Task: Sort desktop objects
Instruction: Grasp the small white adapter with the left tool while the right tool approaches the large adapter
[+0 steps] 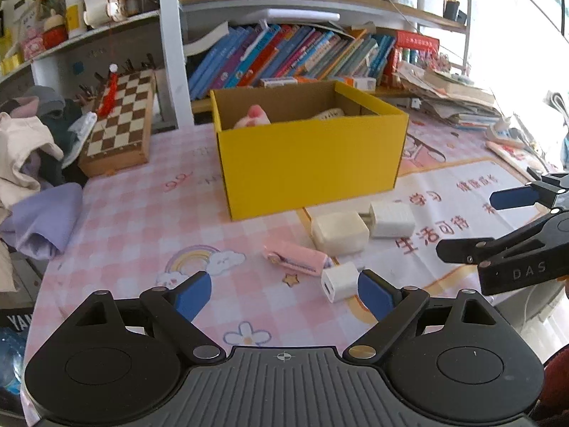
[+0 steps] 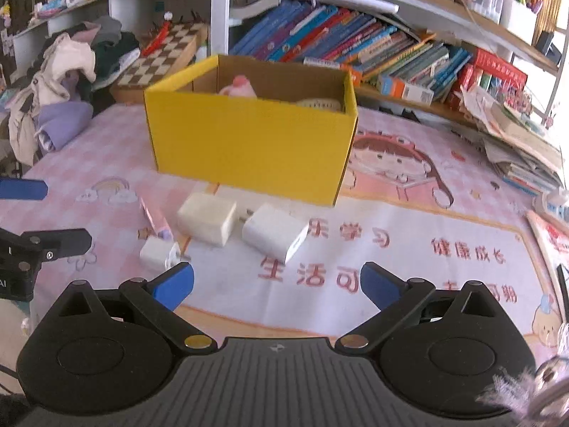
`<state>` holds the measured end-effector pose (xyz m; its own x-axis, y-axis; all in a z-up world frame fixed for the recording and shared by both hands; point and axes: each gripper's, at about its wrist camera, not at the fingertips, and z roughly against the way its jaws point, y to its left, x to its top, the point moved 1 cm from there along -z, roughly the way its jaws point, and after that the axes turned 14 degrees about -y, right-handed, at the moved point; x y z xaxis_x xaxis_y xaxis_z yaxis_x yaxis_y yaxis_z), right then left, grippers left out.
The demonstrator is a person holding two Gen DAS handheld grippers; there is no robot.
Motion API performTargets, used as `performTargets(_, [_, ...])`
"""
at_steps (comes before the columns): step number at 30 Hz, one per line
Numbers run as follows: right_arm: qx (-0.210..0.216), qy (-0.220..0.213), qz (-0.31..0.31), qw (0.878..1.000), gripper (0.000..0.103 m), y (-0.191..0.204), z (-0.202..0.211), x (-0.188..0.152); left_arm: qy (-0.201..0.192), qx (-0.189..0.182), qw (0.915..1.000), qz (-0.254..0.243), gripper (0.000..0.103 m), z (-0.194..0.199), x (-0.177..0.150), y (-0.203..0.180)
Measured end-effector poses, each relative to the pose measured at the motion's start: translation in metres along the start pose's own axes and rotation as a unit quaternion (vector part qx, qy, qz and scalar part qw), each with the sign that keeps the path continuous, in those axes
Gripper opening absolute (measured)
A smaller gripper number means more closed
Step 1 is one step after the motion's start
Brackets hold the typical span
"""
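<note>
On the pink checked desk mat (image 1: 149,220), a yellow cardboard box (image 1: 309,163) stands at twelve o'clock from the left gripper (image 1: 284,293), whose blue pads are spread apart and empty. Three white chargers lie before it: cream charger (image 1: 339,235), ribbed charger (image 1: 391,219), small charger (image 1: 339,281), beside a pink pouch (image 1: 297,258). The right gripper (image 2: 277,283) gapes too, empty.

Left gripper (image 1: 284,293): matte black body, ribbed grey centre plate with a small crosshair mark, two round black side housings, silver pivot screws, blue pads on the fingertips (image 1: 193,295). Right gripper (image 2: 277,284) matches, same blue pads, same brass-and-silver rivets. From the left wrist view, white "DAS" lettering shows on its black side.
</note>
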<state>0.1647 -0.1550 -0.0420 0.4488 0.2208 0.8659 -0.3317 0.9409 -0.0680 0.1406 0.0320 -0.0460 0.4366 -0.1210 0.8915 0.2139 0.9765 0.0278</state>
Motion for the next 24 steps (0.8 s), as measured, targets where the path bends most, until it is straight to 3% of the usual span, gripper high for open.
performTargets(10, [0.021, 0.033, 0.018, 0.999, 0.101, 0.012, -0.008, -0.009, 0.045, -0.012, 0.9986, -0.027, 0.096, -0.009, -0.013, -0.012])
performTargets(24, [0.029, 0.016, 0.024, 0.999, 0.098, 0.005, -0.013, 0.001, 0.045, -0.015, 0.9986, -0.023, 0.096, -0.02, -0.006, -0.013])
